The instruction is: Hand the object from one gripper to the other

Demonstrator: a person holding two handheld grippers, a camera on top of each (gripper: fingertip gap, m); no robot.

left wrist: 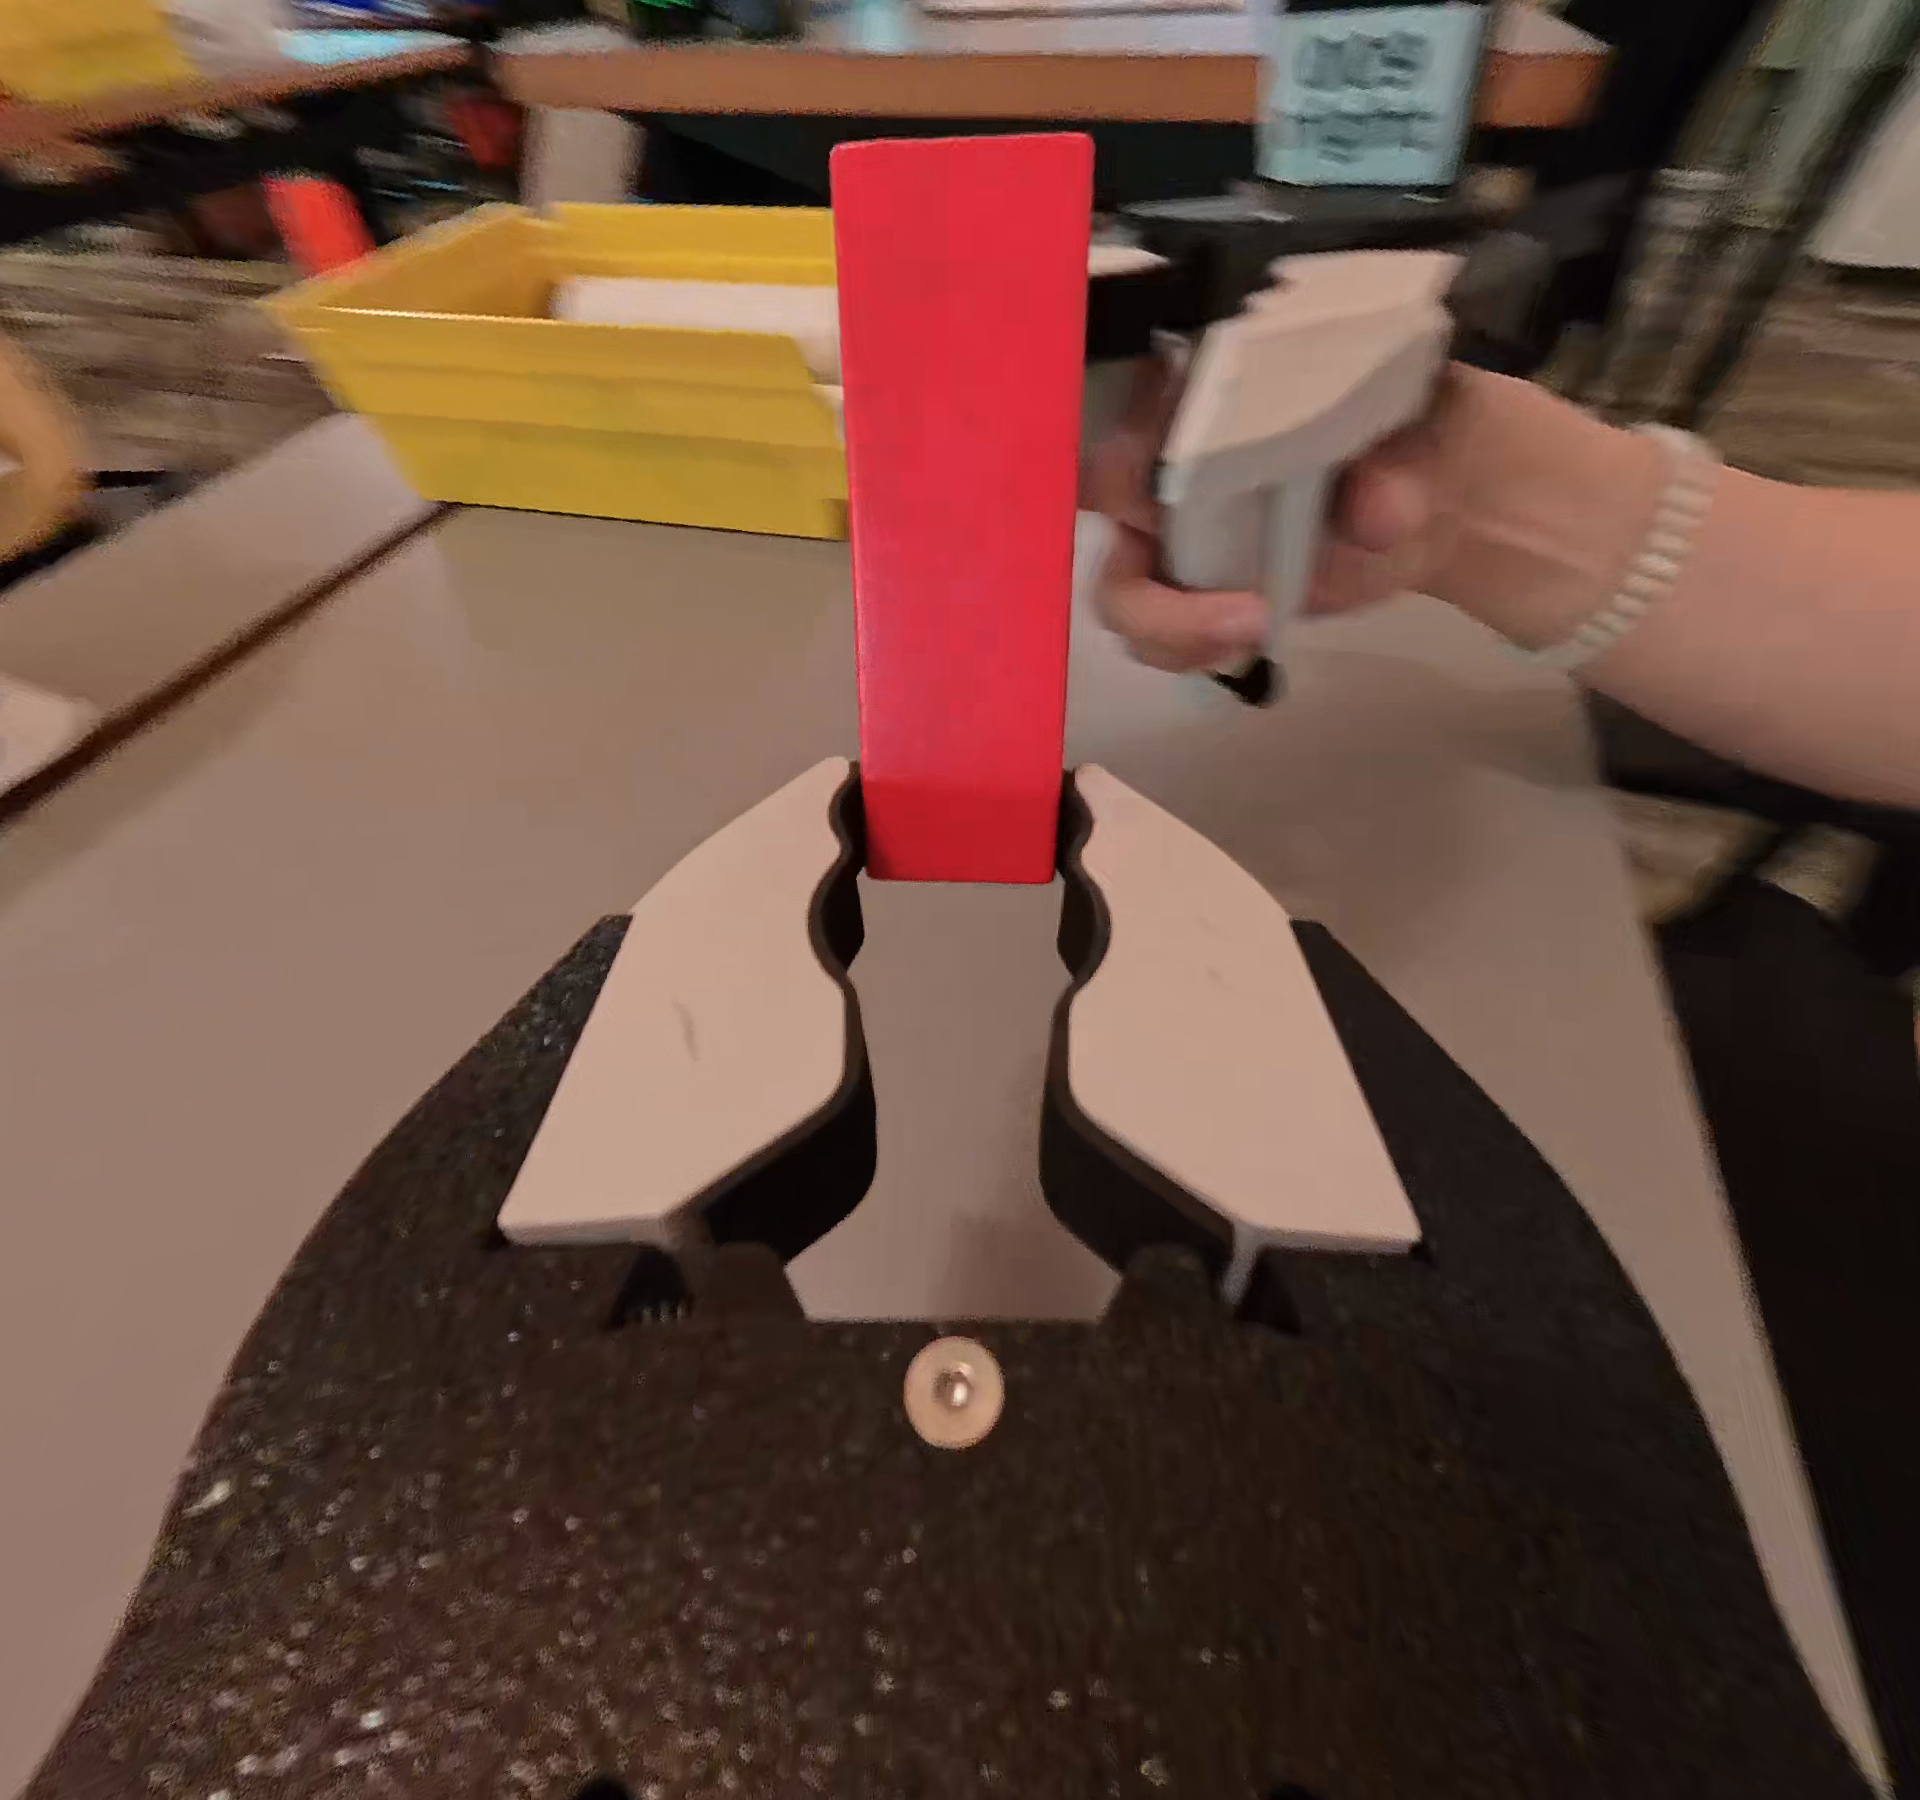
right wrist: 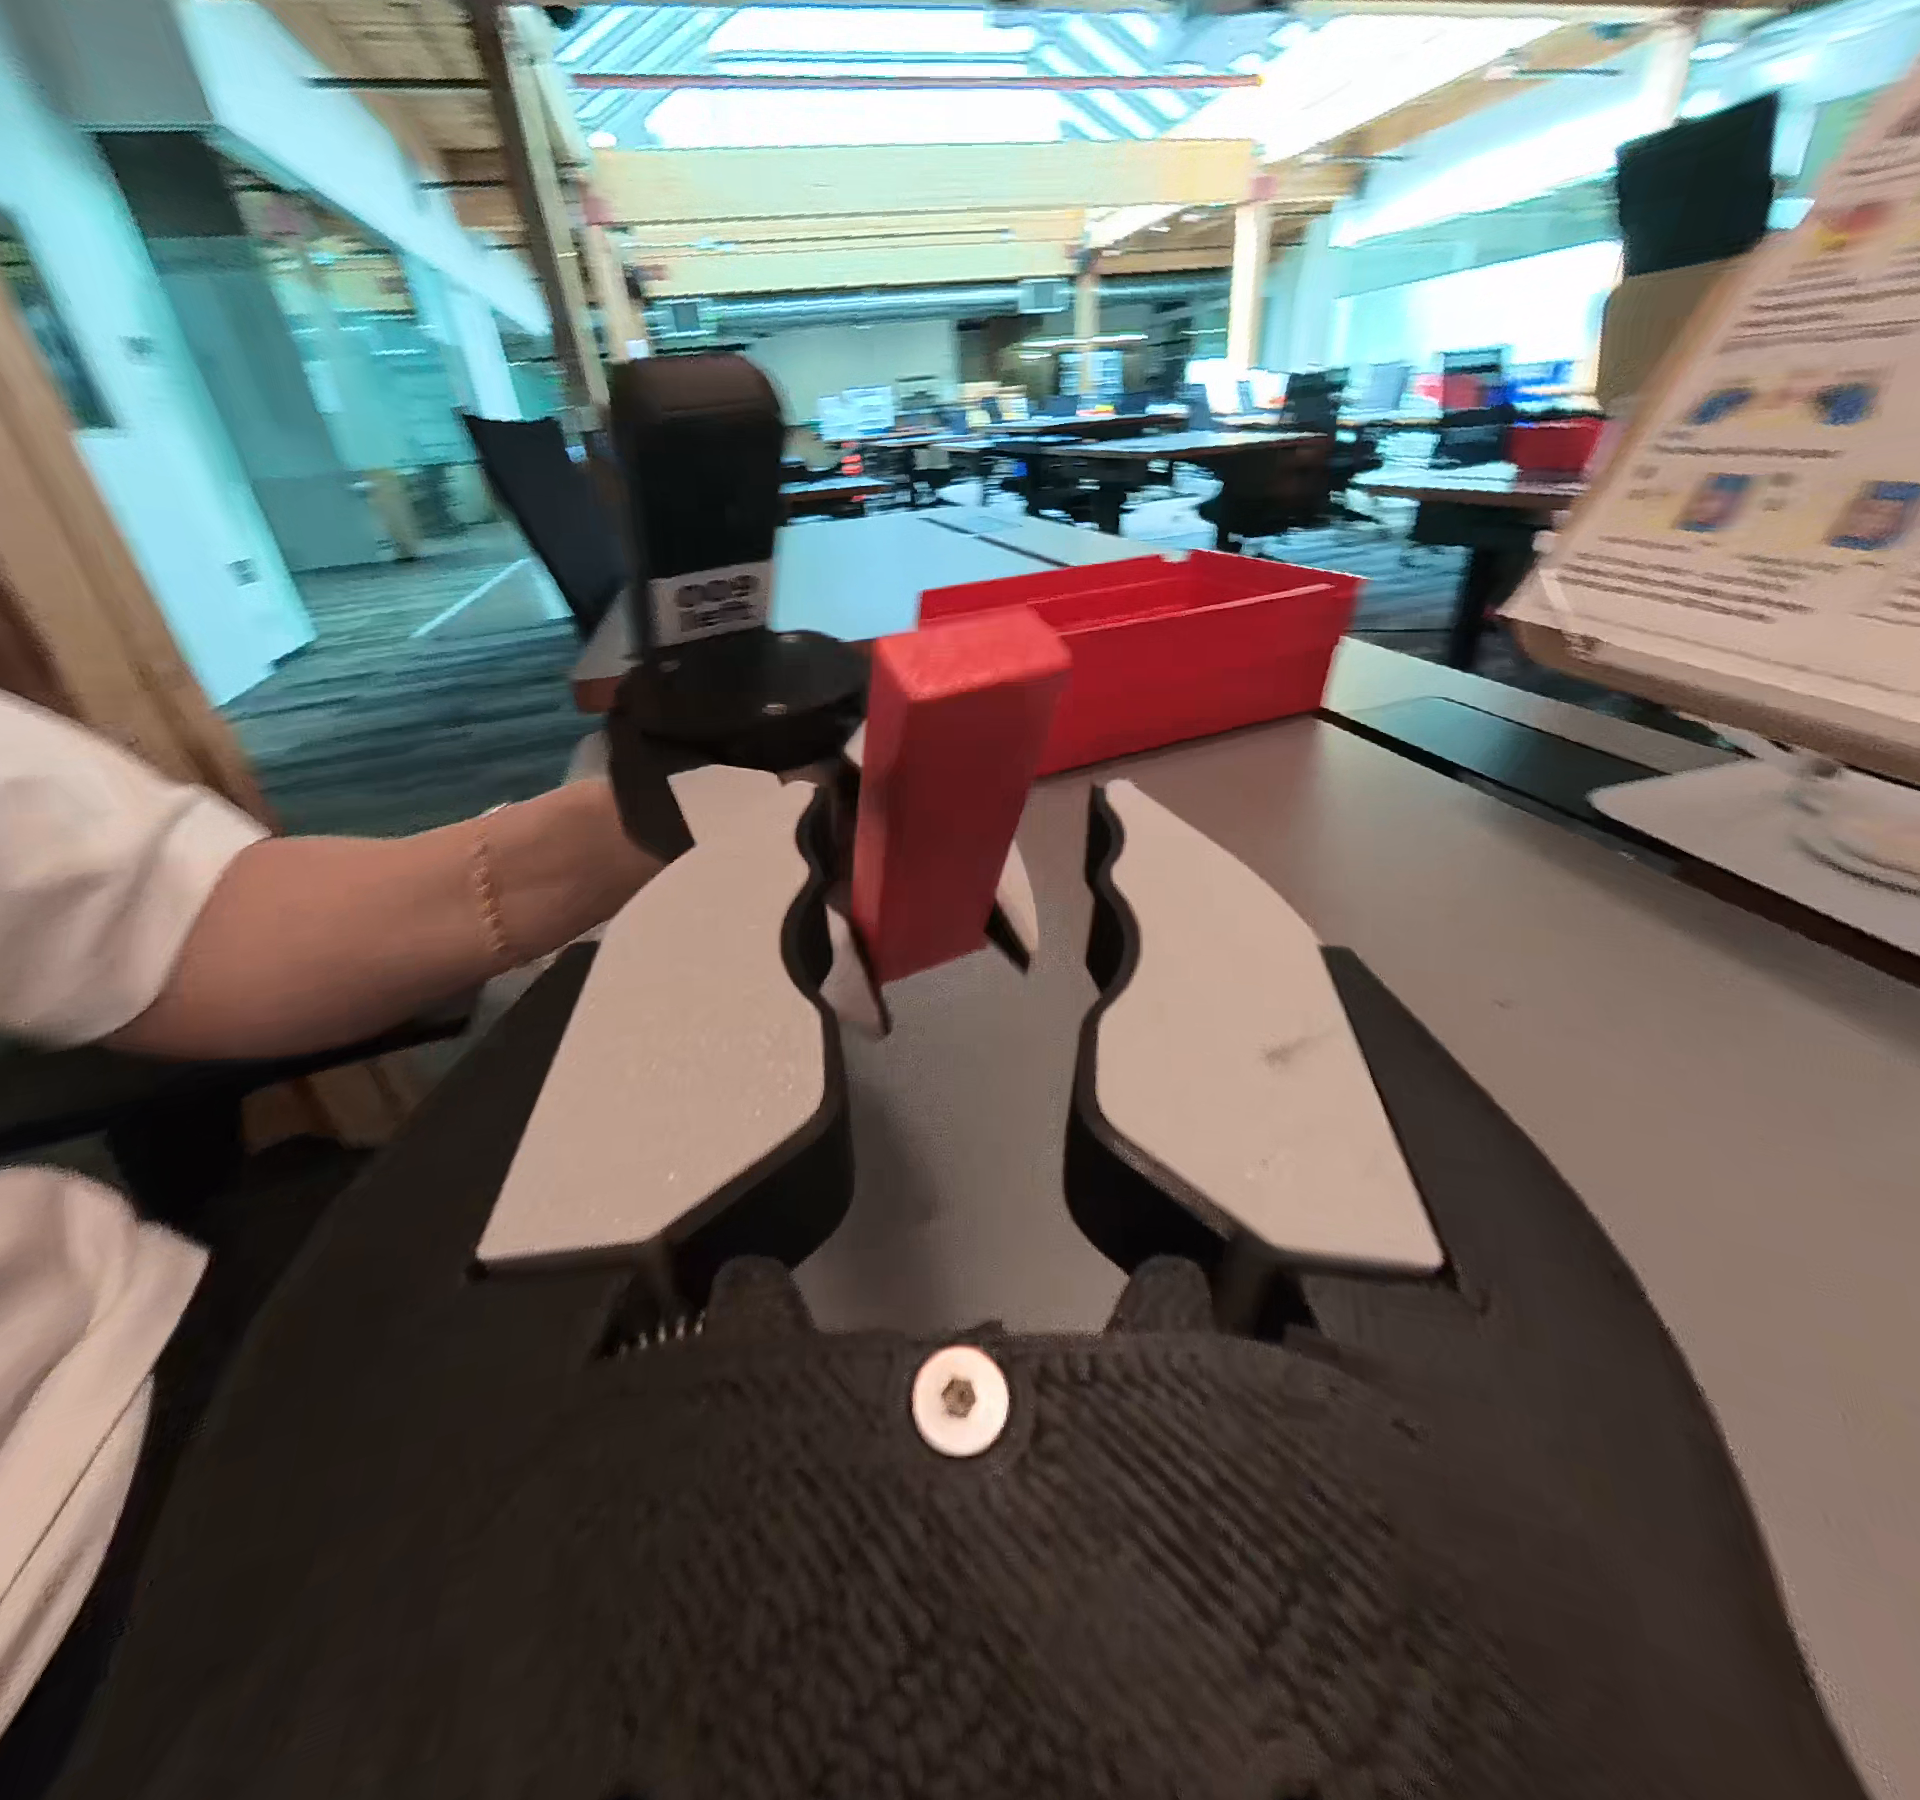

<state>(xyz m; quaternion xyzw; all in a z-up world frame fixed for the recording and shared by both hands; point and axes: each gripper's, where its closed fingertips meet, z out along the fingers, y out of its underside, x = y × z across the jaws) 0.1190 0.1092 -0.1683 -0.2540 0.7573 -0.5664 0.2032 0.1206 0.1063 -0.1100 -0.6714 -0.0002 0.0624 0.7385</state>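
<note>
A long red block [left wrist: 961, 462] stands upright in my left gripper [left wrist: 961, 789], which is shut on its lower end above the grey table [left wrist: 416, 867]. The right gripper's body [left wrist: 1288, 441], held by a hand, shows blurred just right of and behind the block. In the right wrist view my right gripper [right wrist: 956, 805] is open, and the red block [right wrist: 945, 794] stands tilted between its fingertips, with a gap on the right side. The left gripper's white fingers [right wrist: 862, 981] clamp the block's lower end there.
A yellow bin [left wrist: 582, 400] sits on the table behind the block. A red bin [right wrist: 1174, 649] stands at the table's far edge. A stand with a printed sheet [right wrist: 1766, 400] is at the right. Desks and chairs fill the room beyond. Spacing between my two grippers at the tips: around 5 centimeters.
</note>
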